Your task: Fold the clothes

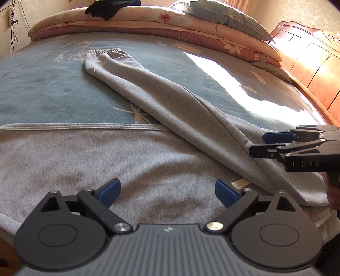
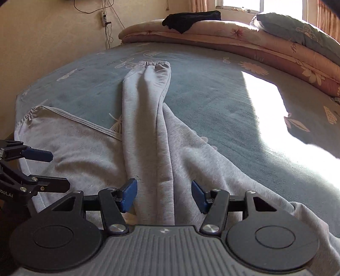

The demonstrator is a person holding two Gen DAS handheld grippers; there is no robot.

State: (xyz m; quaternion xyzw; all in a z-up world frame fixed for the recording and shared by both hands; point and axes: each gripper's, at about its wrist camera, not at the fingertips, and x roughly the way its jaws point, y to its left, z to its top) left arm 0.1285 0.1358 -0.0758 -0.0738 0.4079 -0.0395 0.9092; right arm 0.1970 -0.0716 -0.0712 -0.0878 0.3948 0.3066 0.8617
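A grey sweatshirt (image 1: 106, 161) lies spread on the blue bedsheet (image 1: 42, 95). One long sleeve (image 1: 161, 93) is laid over it, its elastic cuff (image 1: 106, 52) pointing toward the far quilts. My left gripper (image 1: 167, 189) hovers open over the sweatshirt's body, with nothing between its blue pads. My right gripper (image 2: 163, 191) stands open astride the near end of the sleeve (image 2: 146, 118); the fabric fold lies between the pads without being pinched. Each gripper shows from the side in the other's view: the right gripper (image 1: 257, 144) and the left gripper (image 2: 59, 169).
Folded floral quilts (image 1: 148, 25) with a pillow (image 1: 229, 17) and a black garment (image 1: 110, 8) line the far side of the bed. A wooden headboard (image 1: 308, 63) stands on the right. A bright sun patch (image 2: 286, 127) falls on the sheet. Cables hang on the wall (image 2: 106, 25).
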